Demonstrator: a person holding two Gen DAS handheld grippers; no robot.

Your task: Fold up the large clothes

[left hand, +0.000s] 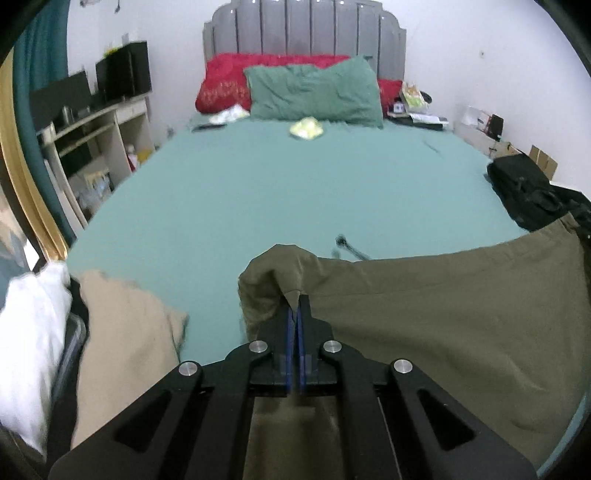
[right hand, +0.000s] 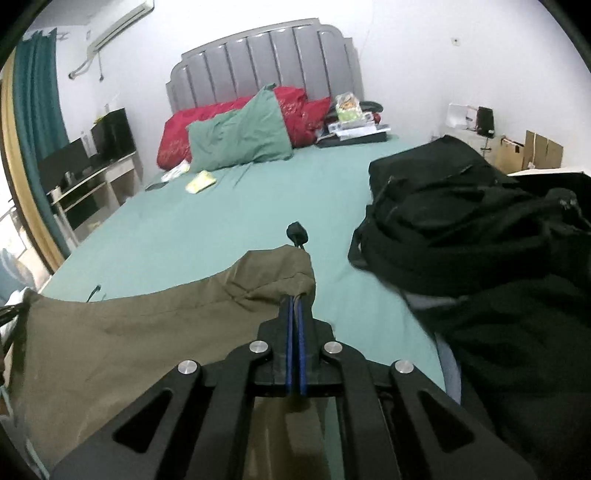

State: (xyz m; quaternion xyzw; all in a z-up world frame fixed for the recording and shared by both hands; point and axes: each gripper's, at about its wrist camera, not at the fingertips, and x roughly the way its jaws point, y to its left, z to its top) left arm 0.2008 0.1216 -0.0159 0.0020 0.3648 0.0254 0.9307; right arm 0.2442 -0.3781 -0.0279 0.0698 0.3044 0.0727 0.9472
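Olive-green fabric garment [left hand: 424, 314] spans between both grippers, long axis side to side. Left gripper [left hand: 294, 308] pinches one corner, right gripper [right hand: 295, 306] the other. Teal bed [left hand: 277, 184] lies ahead.

Both wrist views near, facing the headboard [left hand: 303, 33], sharing the bed [left hand: 295, 192]

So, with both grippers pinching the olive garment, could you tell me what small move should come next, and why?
Probably carry it forward over the bare green sheet and lay it flat. The left gripper and right gripper are each shut on a corner of the olive garment, which hangs stretched between them, near the foot of the bed.
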